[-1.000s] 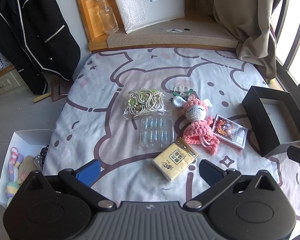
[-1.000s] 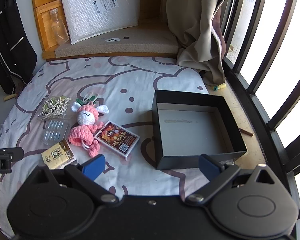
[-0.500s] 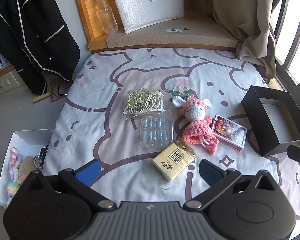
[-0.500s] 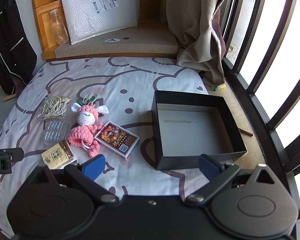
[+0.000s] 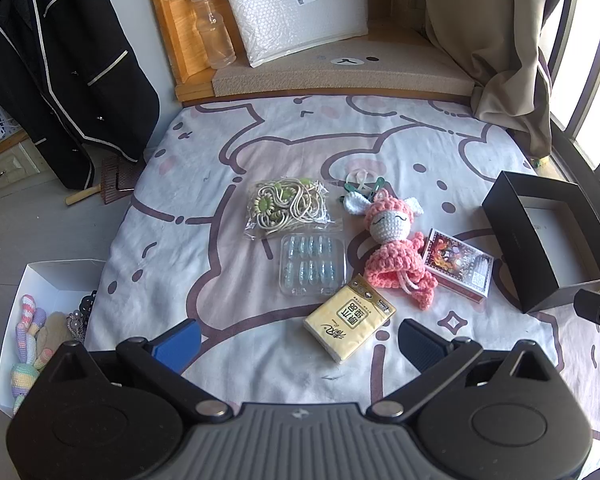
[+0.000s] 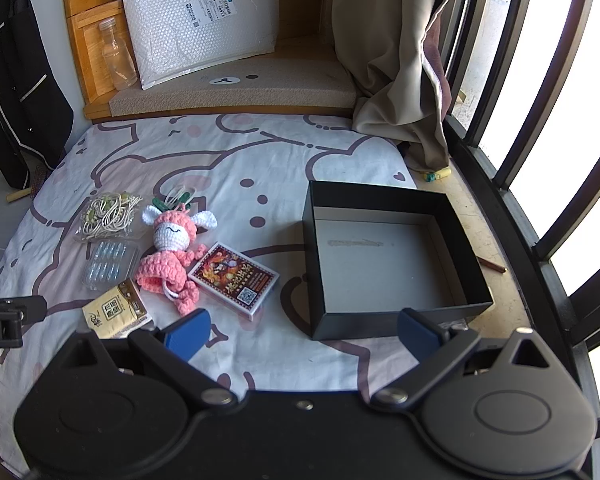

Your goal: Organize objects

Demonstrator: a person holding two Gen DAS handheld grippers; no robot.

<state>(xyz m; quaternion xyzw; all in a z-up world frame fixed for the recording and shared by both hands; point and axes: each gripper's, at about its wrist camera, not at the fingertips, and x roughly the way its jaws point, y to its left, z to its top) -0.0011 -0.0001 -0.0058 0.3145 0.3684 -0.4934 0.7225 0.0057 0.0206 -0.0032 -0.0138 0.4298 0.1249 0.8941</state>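
Both grippers hover above a bed [image 5: 204, 280] covered in a cartoon-print sheet, the left gripper [image 5: 298, 340] and the right gripper [image 6: 302, 330] each with jaws spread wide and empty. Clustered mid-bed lie a bag of beaded cords [image 5: 288, 206], a clear blister tray [image 5: 312, 266], a yellow tissue pack [image 5: 350, 318], a pink crocheted doll [image 5: 392, 248] and a card box [image 6: 234, 276]. The black open box [image 6: 388, 260] sits empty at the bed's right edge, apart from them.
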